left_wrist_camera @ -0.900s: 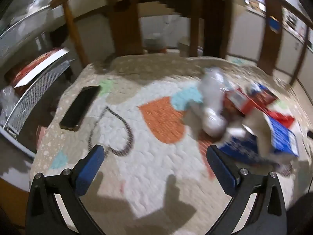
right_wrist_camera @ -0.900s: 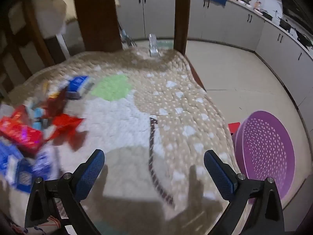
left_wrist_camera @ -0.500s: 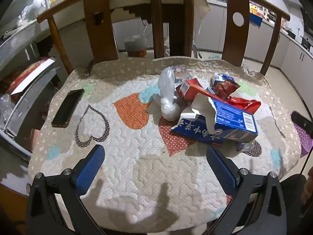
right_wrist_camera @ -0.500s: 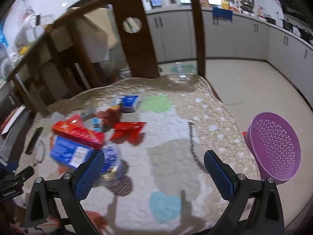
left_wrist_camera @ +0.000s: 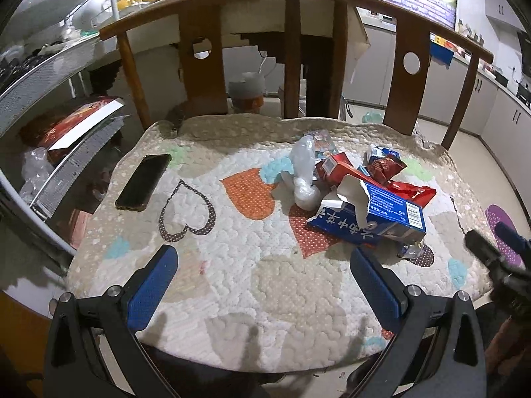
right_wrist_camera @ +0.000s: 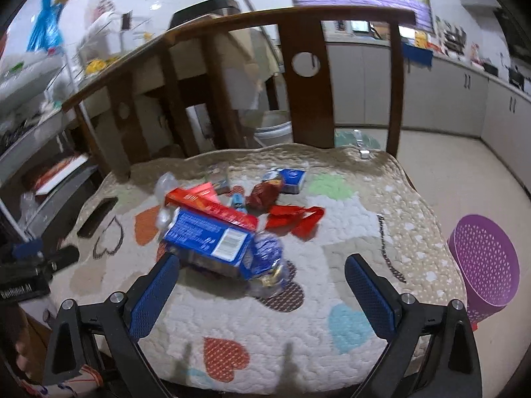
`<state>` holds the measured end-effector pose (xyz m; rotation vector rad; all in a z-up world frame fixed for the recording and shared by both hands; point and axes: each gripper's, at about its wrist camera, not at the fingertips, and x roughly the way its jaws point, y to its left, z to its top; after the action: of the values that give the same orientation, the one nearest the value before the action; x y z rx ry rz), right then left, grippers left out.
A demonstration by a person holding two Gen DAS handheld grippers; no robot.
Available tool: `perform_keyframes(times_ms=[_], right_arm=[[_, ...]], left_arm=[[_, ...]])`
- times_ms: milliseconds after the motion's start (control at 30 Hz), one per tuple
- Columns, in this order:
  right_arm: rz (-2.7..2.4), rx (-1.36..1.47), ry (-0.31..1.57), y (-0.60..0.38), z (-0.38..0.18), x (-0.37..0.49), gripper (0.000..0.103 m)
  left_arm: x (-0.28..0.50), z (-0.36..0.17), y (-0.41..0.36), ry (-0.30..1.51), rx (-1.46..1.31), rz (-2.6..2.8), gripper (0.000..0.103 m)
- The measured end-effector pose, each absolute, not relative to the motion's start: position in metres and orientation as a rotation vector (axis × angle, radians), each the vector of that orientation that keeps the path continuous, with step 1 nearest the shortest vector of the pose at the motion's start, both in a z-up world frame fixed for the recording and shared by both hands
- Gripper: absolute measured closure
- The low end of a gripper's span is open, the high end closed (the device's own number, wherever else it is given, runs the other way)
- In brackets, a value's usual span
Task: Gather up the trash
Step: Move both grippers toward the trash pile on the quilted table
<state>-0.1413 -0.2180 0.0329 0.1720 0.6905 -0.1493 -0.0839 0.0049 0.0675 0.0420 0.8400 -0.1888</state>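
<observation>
Torn blue box (left_wrist_camera: 375,219) lies flat, long axis crosswise.

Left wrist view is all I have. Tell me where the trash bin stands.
Observer: A purple perforated basket stands on the floor, off the right edge of the cushion.
Operator: Report the right tongs.
Observer: The right tongs are open and empty, above the cushion's near edge.
Operator: Name the trash nearest them.
Observer: A crumpled blue wrapper, at the near end of the blue box, in line with the gap between the tongs.
</observation>
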Motion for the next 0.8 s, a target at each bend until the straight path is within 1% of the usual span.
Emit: perform_keyframes(times_ms=[67, 200, 367, 800], right_arm=[[-0.147, 0.138, 0.697, -0.208, 0.032, -0.142, 0.005], [-0.113, 0.111, 0.707, -0.193, 0.031, -0.141, 0.005], [-0.098, 0.072, 0.717, -0.181, 0.032, -0.139, 0.005], [-0.090, 0.090, 0.742, -0.186, 0.024, -0.135, 0.005]], left_arm=[[-0.086, 0.067, 0.009, 0.839, 0.045, -0.178, 0.000], [-0.089, 0.065, 0.018, 0.823, 0.049, -0.156, 0.000], [-0.085, 0.062, 0.029, 0.844, 0.032, -0.139, 0.000], [-0.073, 0.046, 0.032, 0.924, 0.032, -0.127, 0.000]])
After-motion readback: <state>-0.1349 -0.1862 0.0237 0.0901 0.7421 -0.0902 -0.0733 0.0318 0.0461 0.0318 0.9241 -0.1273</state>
